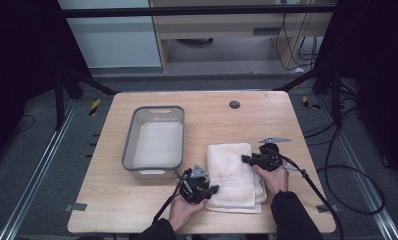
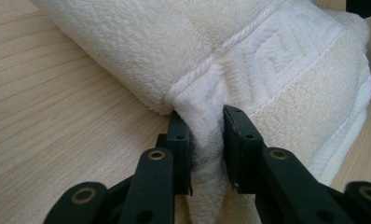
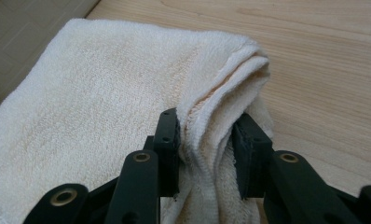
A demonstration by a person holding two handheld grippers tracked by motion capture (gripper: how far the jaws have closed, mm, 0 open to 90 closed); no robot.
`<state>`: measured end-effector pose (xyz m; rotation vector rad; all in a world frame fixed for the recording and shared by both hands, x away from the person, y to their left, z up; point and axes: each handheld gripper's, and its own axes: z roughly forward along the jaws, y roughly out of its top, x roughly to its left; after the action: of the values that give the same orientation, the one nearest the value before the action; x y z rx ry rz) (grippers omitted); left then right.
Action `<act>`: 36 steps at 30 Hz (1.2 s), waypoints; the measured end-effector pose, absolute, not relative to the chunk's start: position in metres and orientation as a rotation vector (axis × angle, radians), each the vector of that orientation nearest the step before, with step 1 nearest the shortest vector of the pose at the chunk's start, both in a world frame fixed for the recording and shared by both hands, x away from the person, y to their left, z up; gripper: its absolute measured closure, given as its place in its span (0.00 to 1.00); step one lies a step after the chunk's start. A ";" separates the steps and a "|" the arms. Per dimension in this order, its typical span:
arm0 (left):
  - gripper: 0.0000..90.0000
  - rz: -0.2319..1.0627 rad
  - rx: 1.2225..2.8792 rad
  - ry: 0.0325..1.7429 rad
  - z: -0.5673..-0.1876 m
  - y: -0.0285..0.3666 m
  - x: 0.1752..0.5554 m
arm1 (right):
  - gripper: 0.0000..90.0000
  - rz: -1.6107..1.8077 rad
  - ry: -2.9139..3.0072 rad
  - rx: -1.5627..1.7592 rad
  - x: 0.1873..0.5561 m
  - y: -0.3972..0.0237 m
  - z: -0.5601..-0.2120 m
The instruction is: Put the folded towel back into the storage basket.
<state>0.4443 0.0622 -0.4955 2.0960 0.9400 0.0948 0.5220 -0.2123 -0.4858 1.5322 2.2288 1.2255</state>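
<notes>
On the counter (image 1: 137, 200), near its front edge, a folded white towel (image 1: 235, 172) lies just right of a grey bin (image 1: 128, 135). The left hand-held gripper (image 1: 213, 189) comes at the towel's near left edge; in the left gripper view its jaws are closed on a pinch of terry bunched up by the corded border. The right hand-held gripper (image 1: 245, 159) bites the towel's right side farther back, and in the right gripper view its jaws clamp a fold of several stacked layers.

Each grip looks shallow, so if the towel is lifted the cloth could slide out of the pads. The left pinch may hold just the top layer; then the lower folds would drop open and the stack would lose its shape. Uneven pulls from the two sides could skew it, or drag it against the bin.

A woven key-pattern band crosses the towel; no brand, label or readable writing shows.
</notes>
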 end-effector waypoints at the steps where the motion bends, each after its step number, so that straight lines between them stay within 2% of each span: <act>1: 0.82 0.091 2.094 0.941 -0.495 0.063 0.444 | 0.74 1.233 2.225 1.534 0.522 -0.212 -0.485; 19: 0.84 0.098 2.051 0.896 -0.477 0.071 0.435 | 0.76 1.311 2.190 1.446 0.507 -0.215 -0.454; 36: 0.84 0.156 2.020 0.839 -0.451 0.077 0.428 | 0.76 1.383 2.142 1.403 0.498 -0.217 -0.429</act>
<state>0.4285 0.0772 -0.4512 2.0198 0.8390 0.1558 0.4982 -0.2166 -0.4292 1.4029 2.1420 1.3834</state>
